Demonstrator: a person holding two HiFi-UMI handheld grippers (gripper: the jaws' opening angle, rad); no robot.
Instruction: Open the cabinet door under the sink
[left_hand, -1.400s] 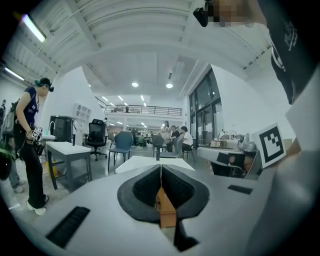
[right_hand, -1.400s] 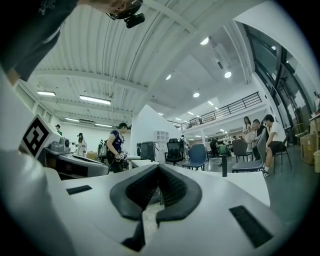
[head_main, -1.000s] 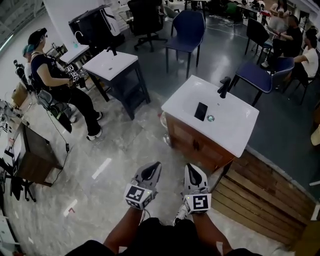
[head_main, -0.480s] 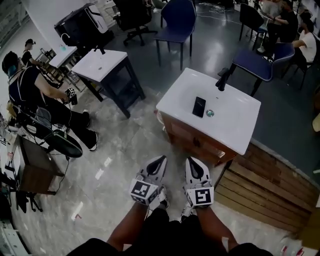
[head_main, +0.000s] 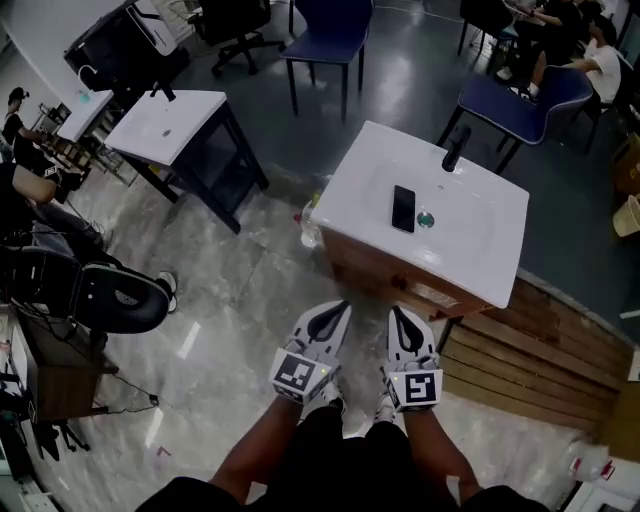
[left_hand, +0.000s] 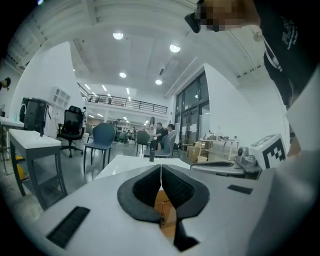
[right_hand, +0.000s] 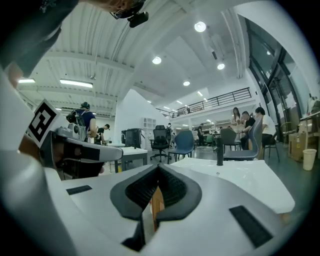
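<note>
A white sink top (head_main: 350, 195) with a black faucet (head_main: 455, 148) sits on a brown wooden cabinet (head_main: 375, 275). A flat black object (head_main: 403, 208) lies in the basin beside the drain. My left gripper (head_main: 336, 312) and right gripper (head_main: 399, 316) hover side by side just in front of the cabinet's face, both pointing at it, apart from it. Both have jaws shut with nothing held. Brown cabinet wood (left_hand: 163, 204) shows behind the shut left gripper (left_hand: 161, 168) in the left gripper view, and cabinet wood (right_hand: 157, 202) behind the right gripper (right_hand: 158, 170) in the right gripper view.
A second white sink on a dark stand (head_main: 165, 125) is at the upper left. Blue chairs (head_main: 330, 25) stand behind the sink. A black office chair (head_main: 115, 295) is at left. Wooden planking (head_main: 530, 370) lies to the cabinet's right. People sit at the far upper right.
Both grippers have moved forward toward the cabinet, which now lies closer in view. The person at the left has slid almost out of the frame.
</note>
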